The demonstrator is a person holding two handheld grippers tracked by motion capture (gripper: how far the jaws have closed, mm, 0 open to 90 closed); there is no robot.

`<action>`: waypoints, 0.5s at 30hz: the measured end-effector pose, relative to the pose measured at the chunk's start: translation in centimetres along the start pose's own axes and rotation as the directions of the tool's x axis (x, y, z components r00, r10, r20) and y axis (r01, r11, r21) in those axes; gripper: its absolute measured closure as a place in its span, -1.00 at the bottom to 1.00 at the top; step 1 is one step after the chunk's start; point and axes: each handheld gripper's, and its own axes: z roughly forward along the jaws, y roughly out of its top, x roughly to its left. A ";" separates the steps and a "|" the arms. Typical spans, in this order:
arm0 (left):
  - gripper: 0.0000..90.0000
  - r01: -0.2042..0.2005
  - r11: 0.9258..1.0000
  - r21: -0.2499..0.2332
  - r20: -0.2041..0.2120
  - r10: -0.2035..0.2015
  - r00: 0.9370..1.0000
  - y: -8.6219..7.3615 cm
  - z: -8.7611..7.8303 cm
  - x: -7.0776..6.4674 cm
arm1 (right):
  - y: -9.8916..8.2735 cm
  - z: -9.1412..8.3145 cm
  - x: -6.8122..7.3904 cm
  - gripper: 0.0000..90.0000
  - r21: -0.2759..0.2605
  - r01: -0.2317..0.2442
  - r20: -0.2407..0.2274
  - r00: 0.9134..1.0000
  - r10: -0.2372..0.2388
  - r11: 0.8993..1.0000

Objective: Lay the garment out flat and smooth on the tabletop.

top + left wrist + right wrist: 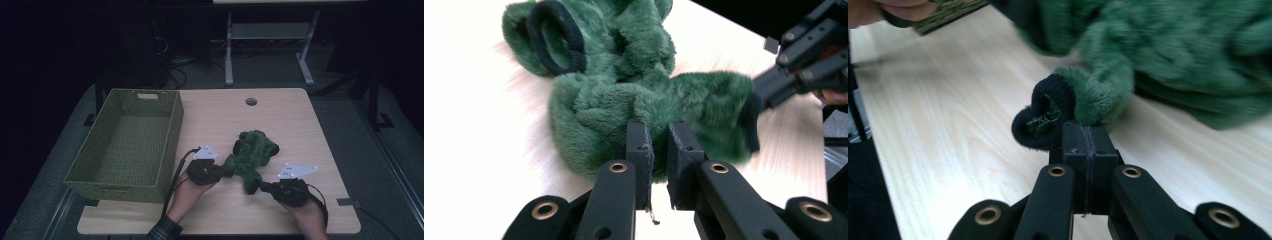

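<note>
We saw a fuzzy dark-green fleece garment with black knit cuffs (252,152) lying crumpled on the light wooden table (300,120), near the front edge and just right of a woven green rectangular basket (125,145) that sat on the table's left side. The left gripper (222,172) came in from the garment's left; in the left gripper view its jaws stood a narrow gap apart with green pile (634,100) bunched at the tips, and we couldn't tell whether fabric was actually caught between them. The right gripper (263,187) was at the garment's near end; in the right gripper view its jaws were pressed together, pinching the fleece just beside a rolled black cuff (1045,112). That cuff sat up against the jaw tips. In the left gripper view the right gripper (774,90) met the far cuffed end of the garment. A round cable hole (251,101) showed near the table's back edge. Each gripper was held in a hand, a plaid sleeve (165,231) on the left arm
</note>
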 end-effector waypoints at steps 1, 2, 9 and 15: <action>0.83 0.000 1.000 -0.002 0.000 0.000 1.000 0.0 -0.2 0.1 | 0.0 -0.4 -0.3 1.00 -0.001 -0.003 0.012 1.000 0.003 1.000; 0.83 0.002 1.000 -0.005 -0.004 -0.002 1.000 0.1 -0.6 0.2 | -0.1 -0.7 -0.6 1.00 -0.009 0.002 0.022 1.000 -0.002 1.000; 0.85 0.037 0.999 -0.015 -0.016 -0.037 0.999 -0.3 -2.7 0.3 | -0.8 -3.5 -3.0 1.00 -0.028 -0.036 0.101 0.994 0.039 0.999; 0.86 0.084 0.995 0.055 -0.020 -0.083 0.996 -2.0 -2.5 0.3 | -2.2 -4.9 -5.2 1.00 -0.003 -0.102 0.148 0.984 0.101 0.995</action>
